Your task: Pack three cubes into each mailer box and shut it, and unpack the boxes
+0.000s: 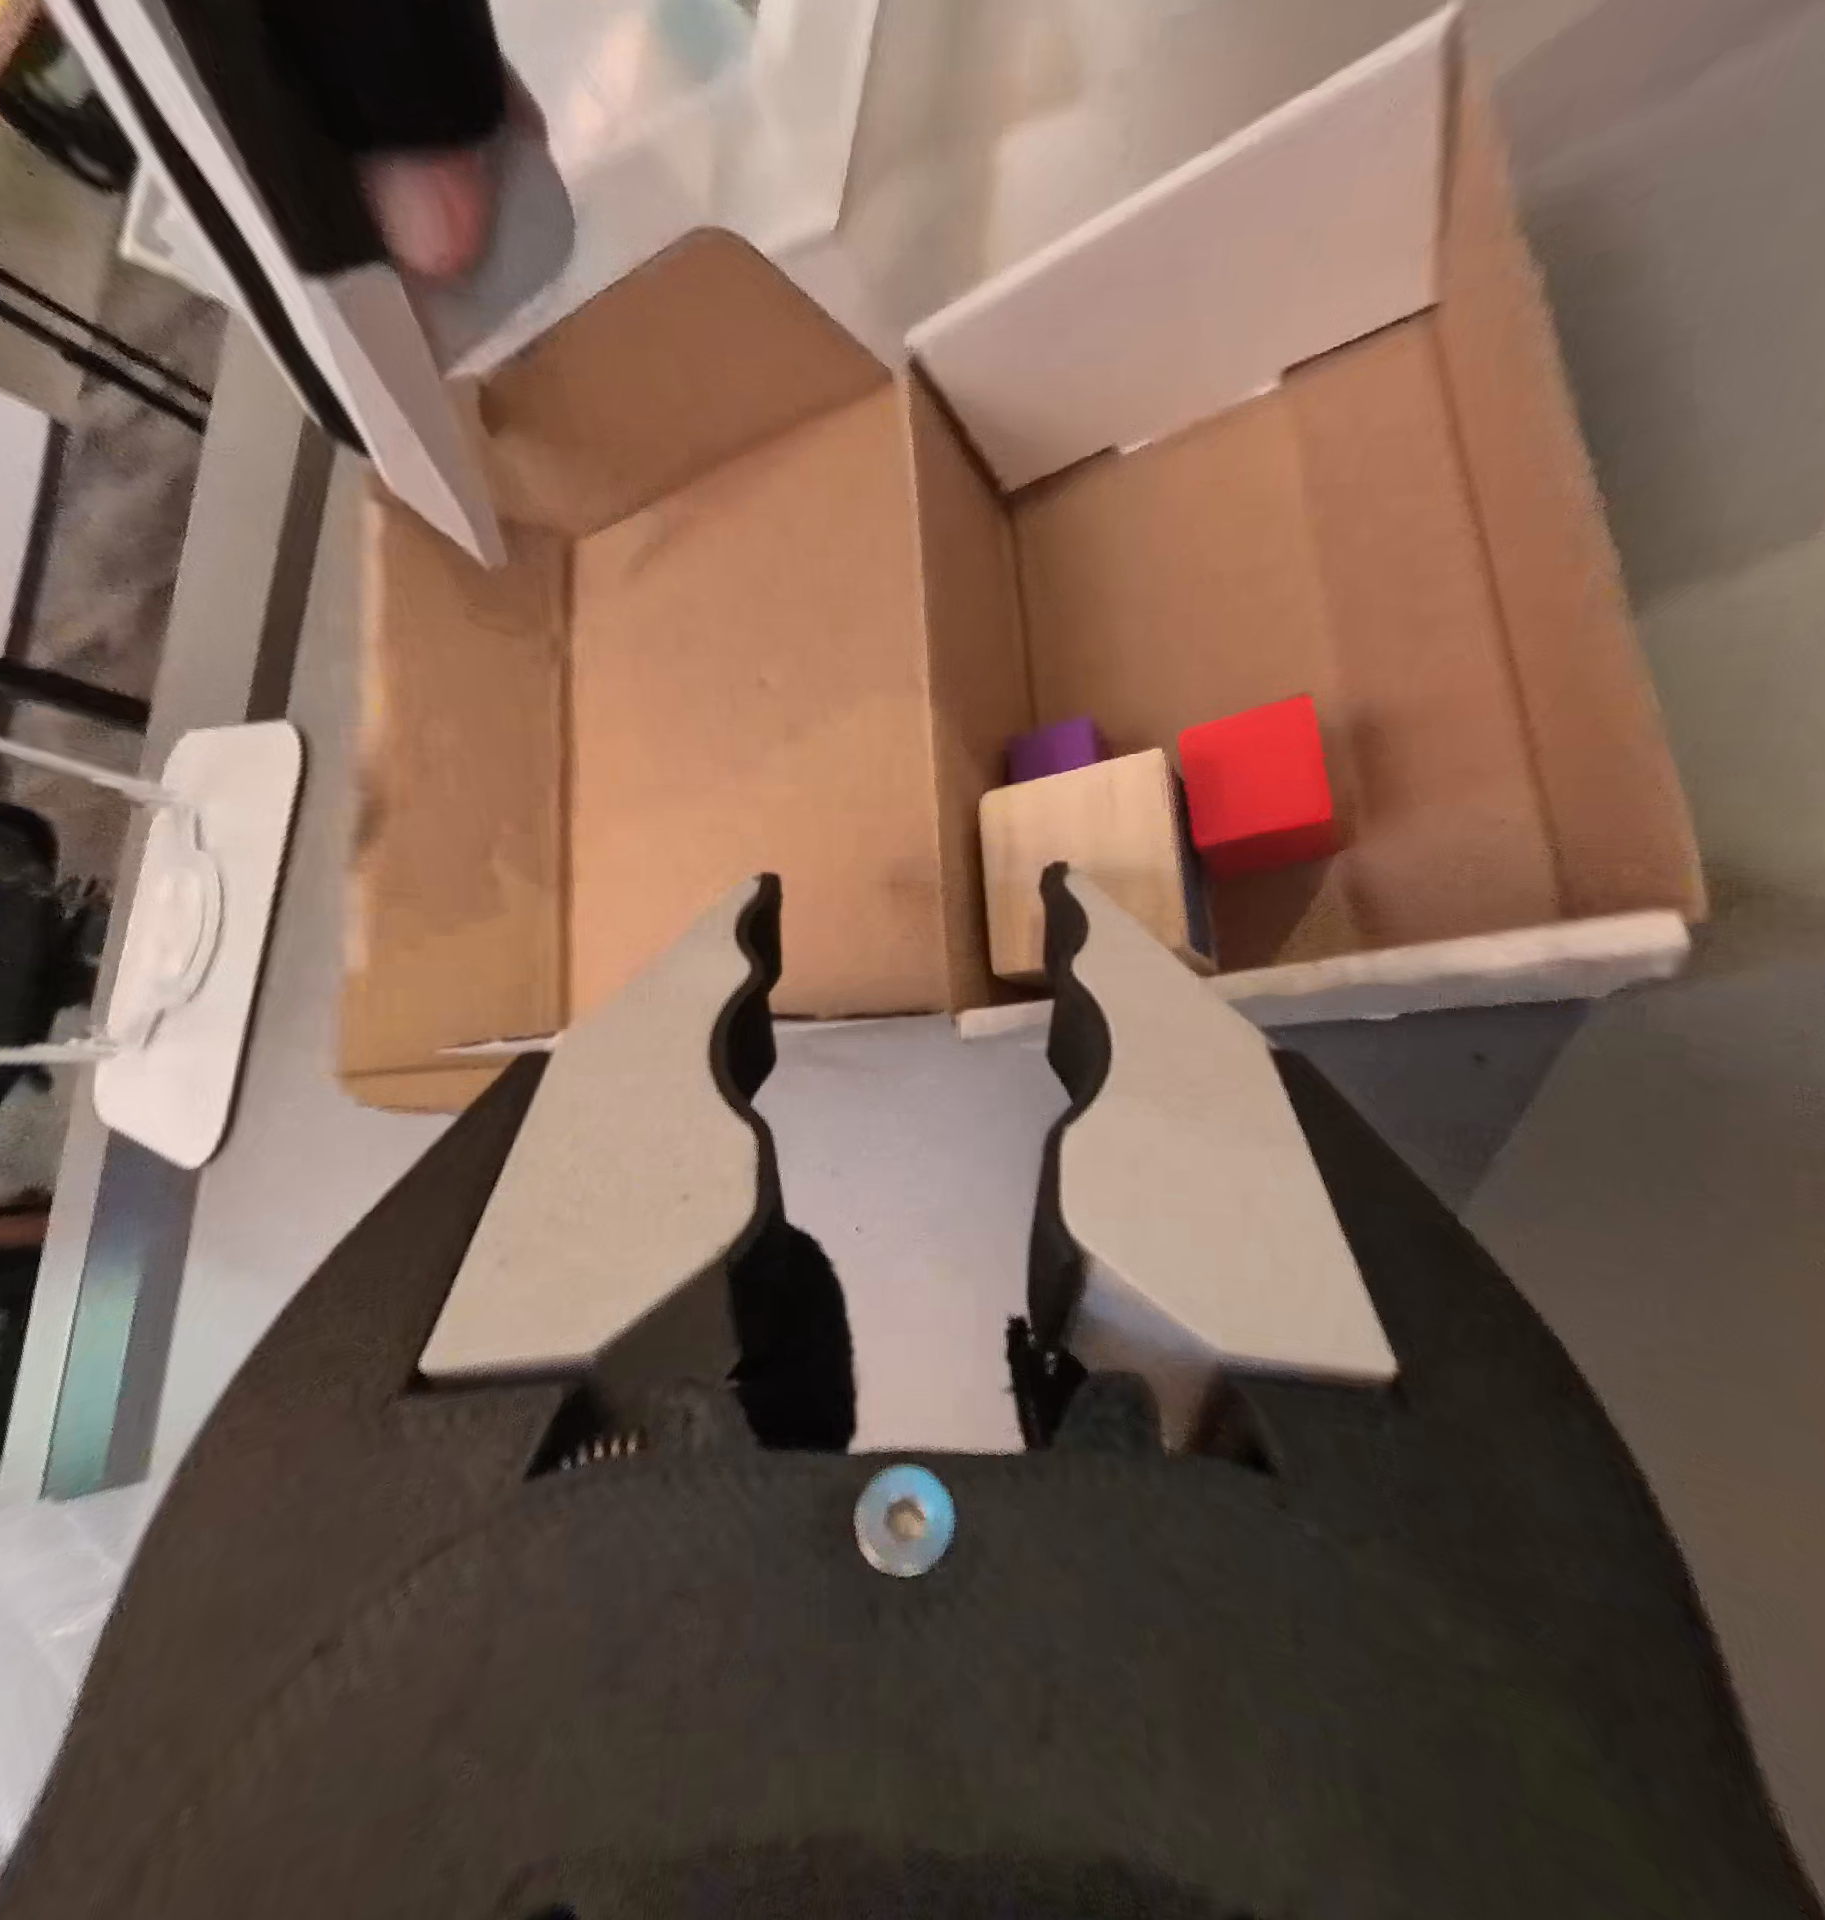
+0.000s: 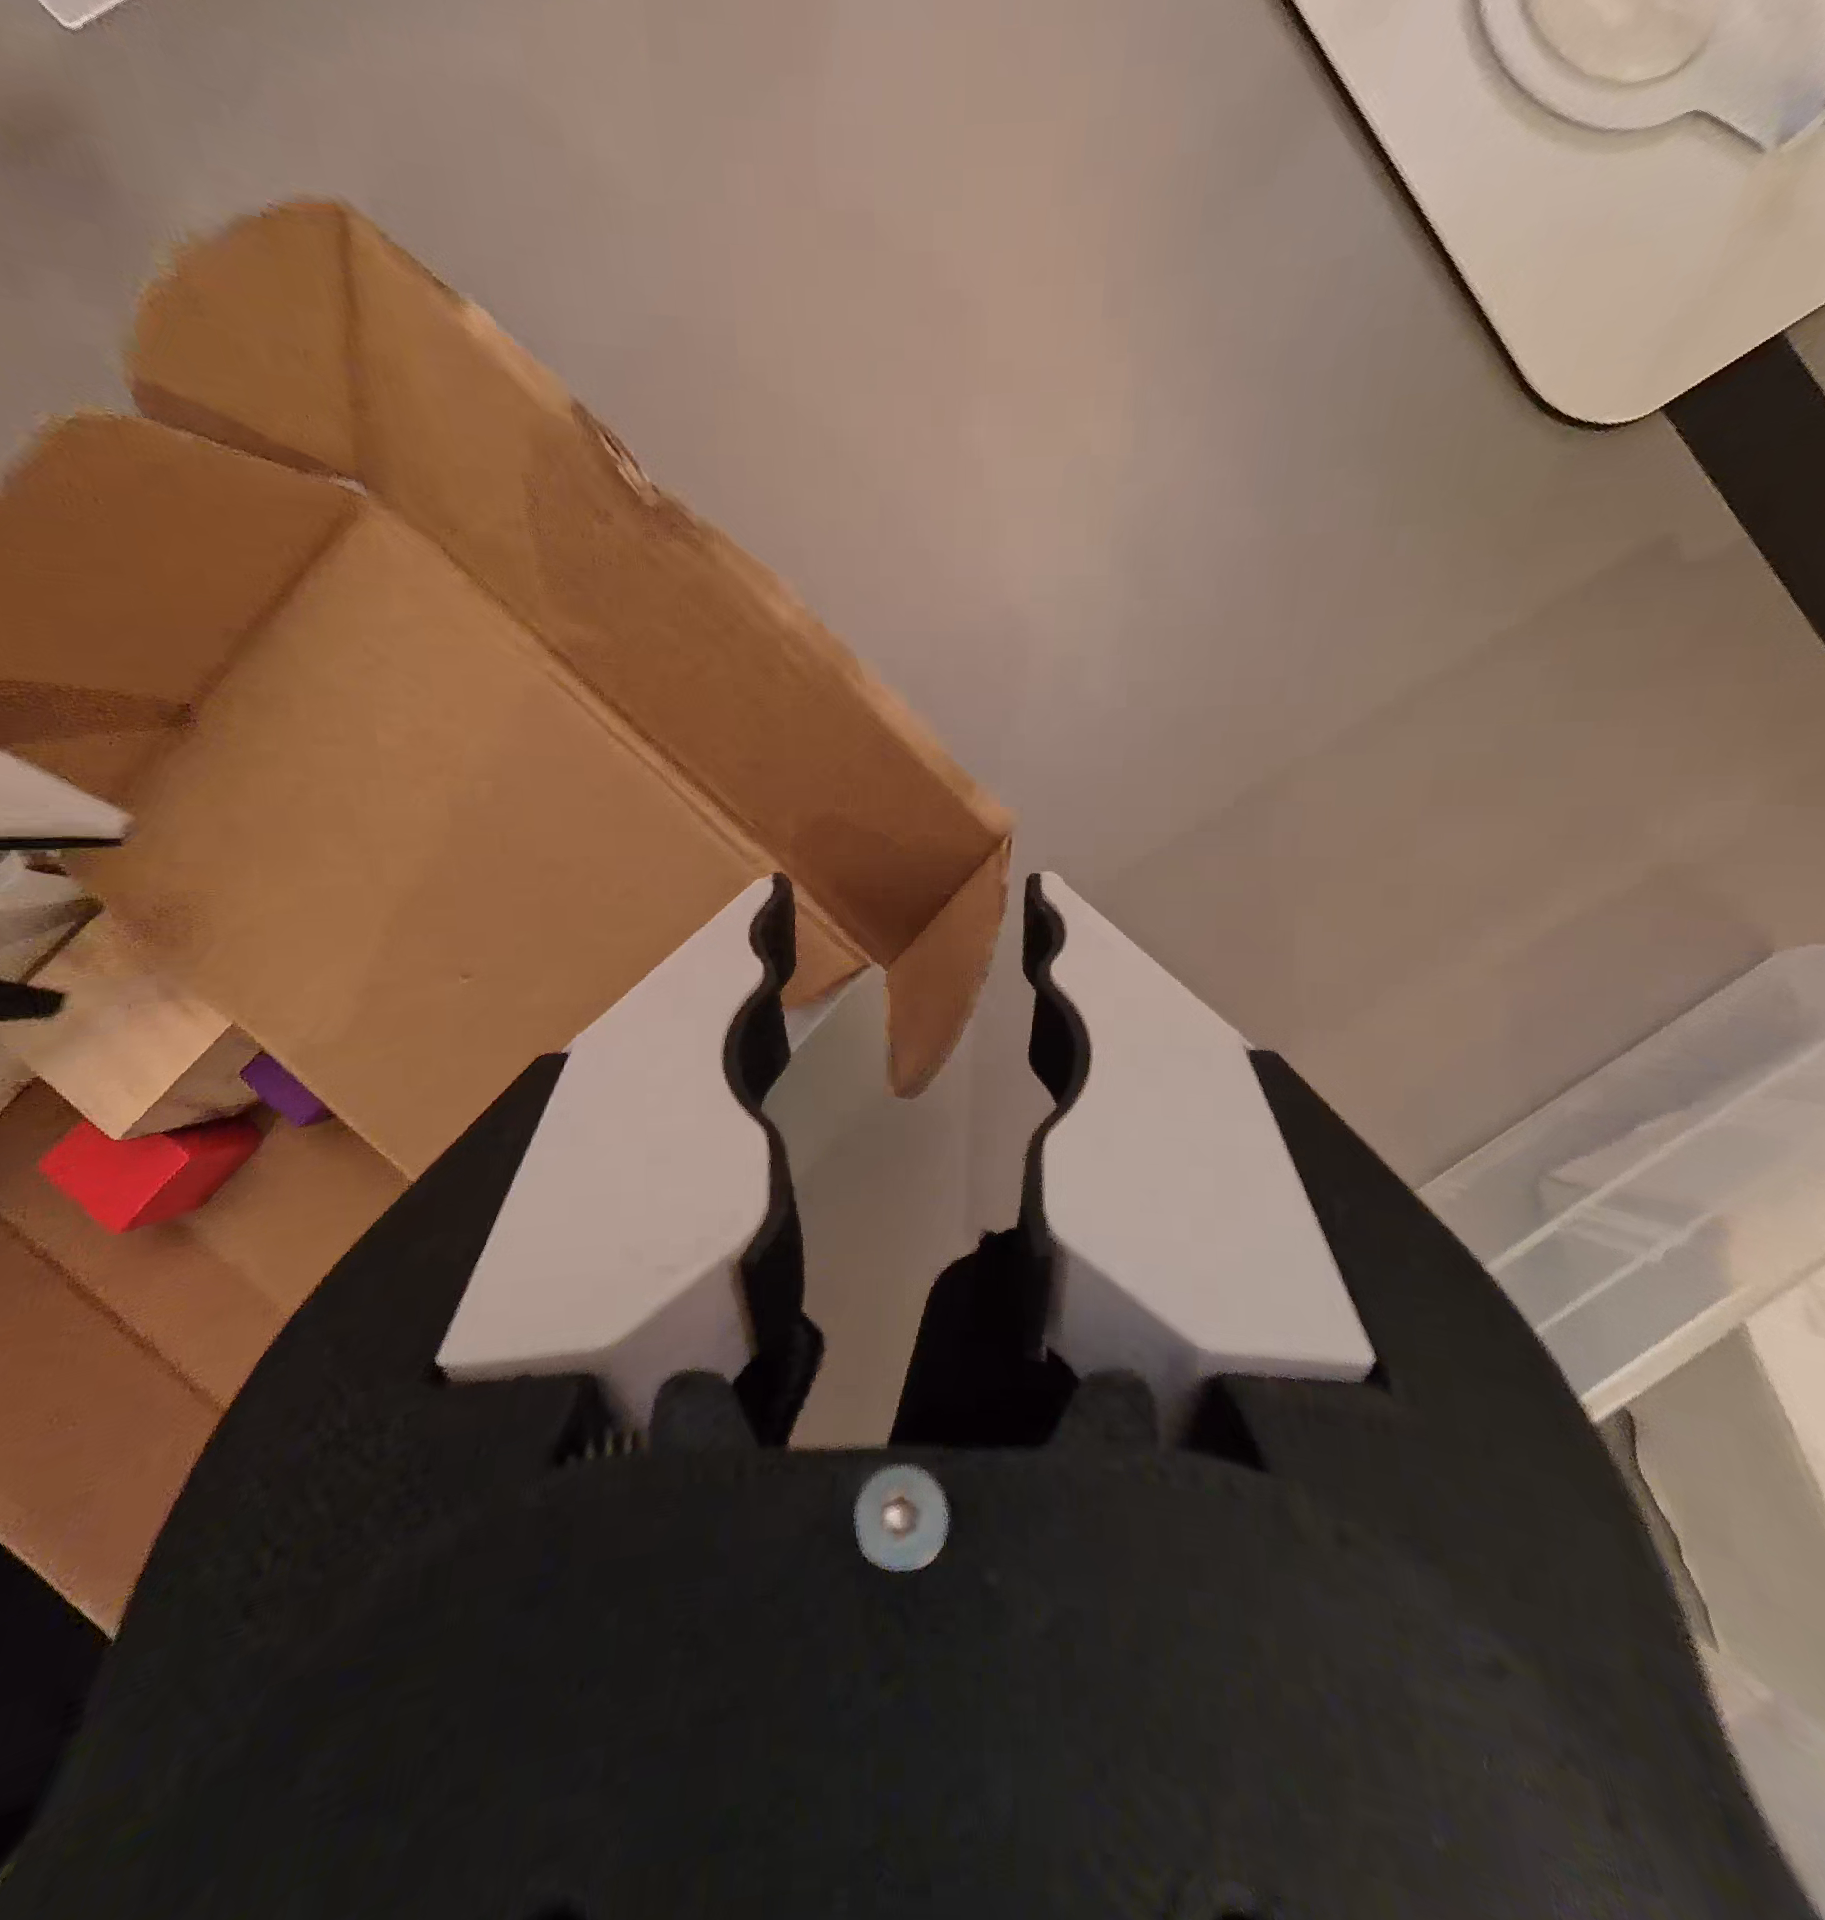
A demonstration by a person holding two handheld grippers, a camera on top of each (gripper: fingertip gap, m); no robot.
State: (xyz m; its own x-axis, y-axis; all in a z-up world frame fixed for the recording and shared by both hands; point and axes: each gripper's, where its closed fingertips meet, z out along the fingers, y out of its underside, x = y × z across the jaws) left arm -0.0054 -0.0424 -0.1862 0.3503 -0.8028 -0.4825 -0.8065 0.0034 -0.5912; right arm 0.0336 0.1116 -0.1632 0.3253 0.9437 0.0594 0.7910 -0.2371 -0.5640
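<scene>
Our left gripper (image 1: 910,894) hangs over the open mailer box (image 1: 1510,582), its fingers spread apart and holding nothing. To the left of the fingers we see the box's brown lid panel (image 1: 742,665). Just beyond the right finger (image 1: 1147,1039) sit 3 cubes: a plain wooden cube (image 1: 1084,831), a purple cube (image 1: 1055,746) behind it and a red cube (image 1: 1259,781) touching its right side. Our right gripper (image 2: 904,894) is likewise parted and empty, with the lid's corner flap (image 2: 939,966) between its fingertips.
</scene>
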